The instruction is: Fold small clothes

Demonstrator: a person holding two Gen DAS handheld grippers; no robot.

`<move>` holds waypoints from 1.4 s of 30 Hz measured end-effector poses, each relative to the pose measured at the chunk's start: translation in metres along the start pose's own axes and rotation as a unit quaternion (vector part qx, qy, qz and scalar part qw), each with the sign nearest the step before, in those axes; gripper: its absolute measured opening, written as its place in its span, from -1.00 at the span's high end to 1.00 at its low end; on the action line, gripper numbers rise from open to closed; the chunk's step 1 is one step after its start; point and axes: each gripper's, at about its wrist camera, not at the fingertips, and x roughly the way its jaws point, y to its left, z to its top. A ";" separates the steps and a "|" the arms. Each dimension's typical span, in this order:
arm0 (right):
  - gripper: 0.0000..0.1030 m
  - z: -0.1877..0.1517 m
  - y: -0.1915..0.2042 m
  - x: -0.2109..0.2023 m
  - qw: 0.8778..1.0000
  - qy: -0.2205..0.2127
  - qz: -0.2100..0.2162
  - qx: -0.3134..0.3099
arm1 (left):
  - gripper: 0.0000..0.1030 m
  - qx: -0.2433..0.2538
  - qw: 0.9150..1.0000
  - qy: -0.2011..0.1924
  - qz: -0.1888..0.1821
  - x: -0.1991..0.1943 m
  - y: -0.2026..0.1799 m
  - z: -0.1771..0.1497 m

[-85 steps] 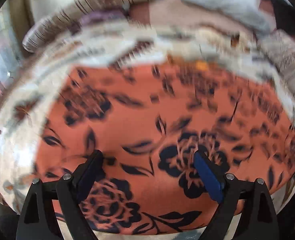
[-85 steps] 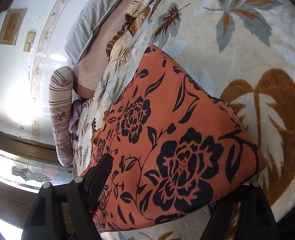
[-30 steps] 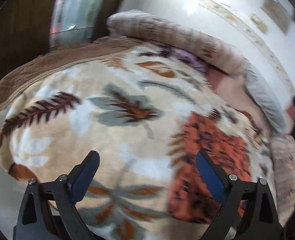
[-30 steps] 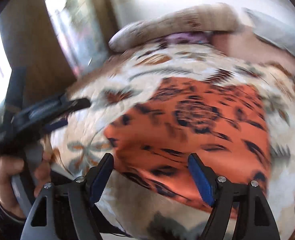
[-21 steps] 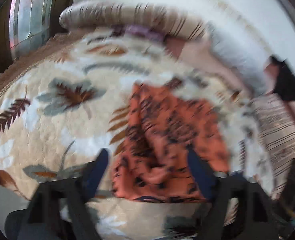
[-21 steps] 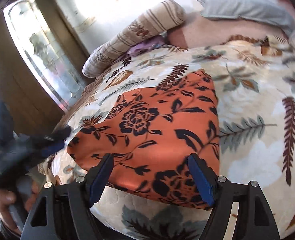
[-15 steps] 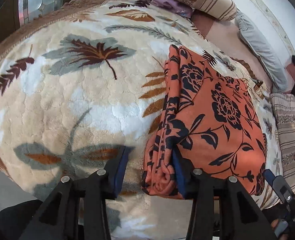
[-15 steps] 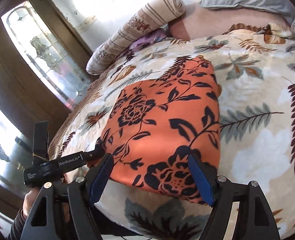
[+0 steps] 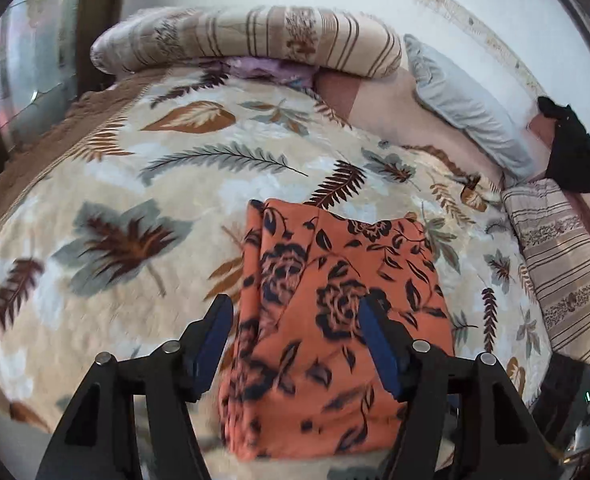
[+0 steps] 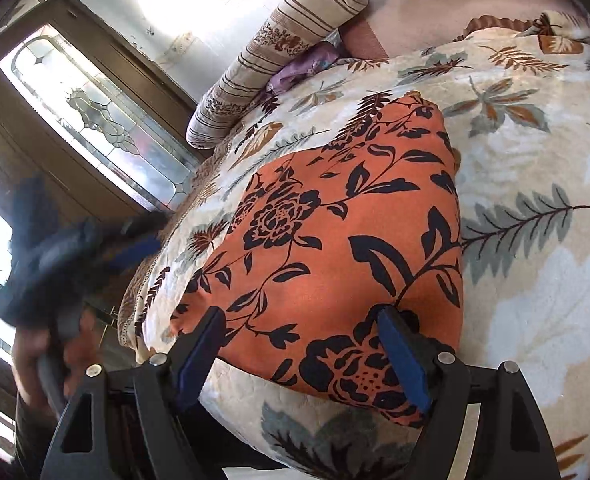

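Observation:
An orange garment with a black flower print (image 9: 335, 312) lies folded into a rectangle on the leaf-patterned blanket (image 9: 127, 208). It also shows in the right wrist view (image 10: 335, 240). My left gripper (image 9: 295, 336) is open and empty, hovering above the garment's near end. My right gripper (image 10: 303, 356) is open and empty above the garment's near edge. The left gripper shows blurred at the left of the right wrist view (image 10: 75, 248), held in a hand.
A striped bolster (image 9: 247, 40) and a purple cloth (image 9: 271, 70) lie at the bed's far end. A grey pillow (image 9: 467, 104), a black item (image 9: 575, 156) and a striped cushion (image 9: 563, 272) lie at the right. A wooden glass-panelled door (image 10: 95, 120) stands beyond the bed edge.
The left gripper has opened wider and pulled back from the garment's left fold, and now faces it squarely. The right gripper has tilted and moved slightly closer. The garment stays put.

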 end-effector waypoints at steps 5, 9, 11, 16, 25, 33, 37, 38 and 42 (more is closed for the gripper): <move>-0.57 0.000 -0.002 -0.001 1.000 0.000 0.009 0.003 | -0.27 -0.024 0.997 0.068 -0.006 0.070 0.015 0.025; -0.57 0.000 -0.004 -0.001 1.000 0.000 0.015 0.007 | -0.27 -0.033 0.996 0.085 -0.013 0.086 0.020 0.036; -0.57 0.000 -0.004 0.000 1.000 0.000 0.017 0.009 | -0.26 -0.044 0.995 0.089 -0.018 0.090 0.023 0.038; -0.57 -0.001 -0.008 0.002 1.000 0.001 0.021 0.012 | -0.22 -0.056 0.994 0.080 -0.055 0.085 0.025 0.042; -0.57 0.000 -0.008 0.004 1.000 0.004 0.022 0.010 | 0.37 -0.062 0.991 0.106 -0.059 0.107 0.027 0.042; -0.57 -0.003 -0.007 0.005 1.000 0.006 0.015 0.002 | 0.89 -0.028 0.999 0.021 -0.036 0.062 0.020 0.046; -0.57 0.001 -0.006 0.004 1.000 0.020 0.015 0.011 | 0.87 -0.030 0.997 0.076 0.010 0.109 0.039 0.021; -0.57 0.005 -0.004 0.000 0.999 0.021 0.025 0.011 | 0.87 -0.044 0.997 0.067 -0.002 0.109 0.046 0.019; -0.57 0.033 0.000 -0.021 0.998 -0.002 0.060 0.012 | 0.87 -0.018 0.998 0.058 0.010 0.106 0.040 0.017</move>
